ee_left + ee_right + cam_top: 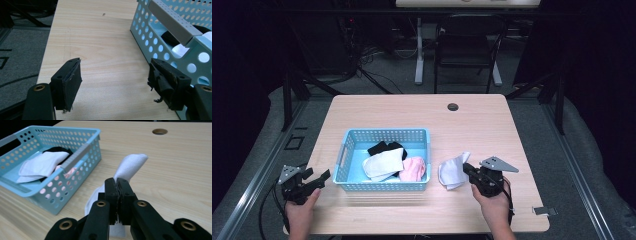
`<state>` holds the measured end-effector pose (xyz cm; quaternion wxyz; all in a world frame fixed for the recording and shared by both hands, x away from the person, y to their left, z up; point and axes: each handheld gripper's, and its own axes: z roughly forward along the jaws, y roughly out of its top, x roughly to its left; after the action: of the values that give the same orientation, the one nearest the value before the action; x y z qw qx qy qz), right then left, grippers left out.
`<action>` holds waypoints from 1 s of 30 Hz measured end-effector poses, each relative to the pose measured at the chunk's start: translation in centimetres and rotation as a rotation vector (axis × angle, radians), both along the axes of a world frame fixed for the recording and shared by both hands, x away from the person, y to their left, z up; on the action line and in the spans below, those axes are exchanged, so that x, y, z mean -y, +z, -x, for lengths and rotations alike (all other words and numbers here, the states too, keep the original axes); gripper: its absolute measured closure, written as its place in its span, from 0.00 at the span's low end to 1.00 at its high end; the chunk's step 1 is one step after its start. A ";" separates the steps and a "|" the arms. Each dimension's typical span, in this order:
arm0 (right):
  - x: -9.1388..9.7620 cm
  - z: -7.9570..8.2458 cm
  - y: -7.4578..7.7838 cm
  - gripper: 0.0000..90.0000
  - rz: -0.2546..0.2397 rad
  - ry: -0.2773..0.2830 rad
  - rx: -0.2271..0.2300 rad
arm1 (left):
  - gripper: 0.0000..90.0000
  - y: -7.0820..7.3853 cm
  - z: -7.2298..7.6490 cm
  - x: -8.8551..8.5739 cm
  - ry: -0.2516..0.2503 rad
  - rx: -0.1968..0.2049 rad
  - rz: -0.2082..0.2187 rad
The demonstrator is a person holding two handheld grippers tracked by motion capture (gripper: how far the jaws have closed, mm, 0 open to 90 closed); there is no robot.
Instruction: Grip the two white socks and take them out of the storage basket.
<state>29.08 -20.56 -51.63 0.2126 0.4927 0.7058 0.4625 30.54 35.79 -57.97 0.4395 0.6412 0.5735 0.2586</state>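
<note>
Presently right gripper [117, 182] jaws clenched on one white sock [130, 166], left gripper [117, 80] released, basket [384, 136] holding perhaps four.

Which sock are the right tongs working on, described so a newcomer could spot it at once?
Start at the blue basket in the middle of the wooden table. Just to its right, the white sock lies crumpled on the bare wood, pinched by the right tongs. The other socks all lie inside the basket.

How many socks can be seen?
4: black sock, white sock and pink sock in the basket; another white sock on the table beside it. More may be hidden.
</note>
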 end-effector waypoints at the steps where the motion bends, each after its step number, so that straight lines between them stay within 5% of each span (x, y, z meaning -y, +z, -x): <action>1: 0.2 0.0 -0.2 0.98 0.003 -0.010 -0.007 | 0.29 0.0 0.0 0.0 0.000 0.000 0.000; 21: 3.7 -1.5 -2.8 0.96 0.042 -0.142 -0.130 | 0.30 0.1 0.0 0.0 0.002 0.003 0.003; 30: 3.1 -1.3 -2.7 0.58 0.099 -0.161 -0.072 | 0.30 0.1 0.0 0.0 0.002 0.003 0.002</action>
<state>30.38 -23.62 -54.34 0.2477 0.5528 0.6932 0.3905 30.53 35.78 -57.90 0.4407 0.6397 0.5739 0.2593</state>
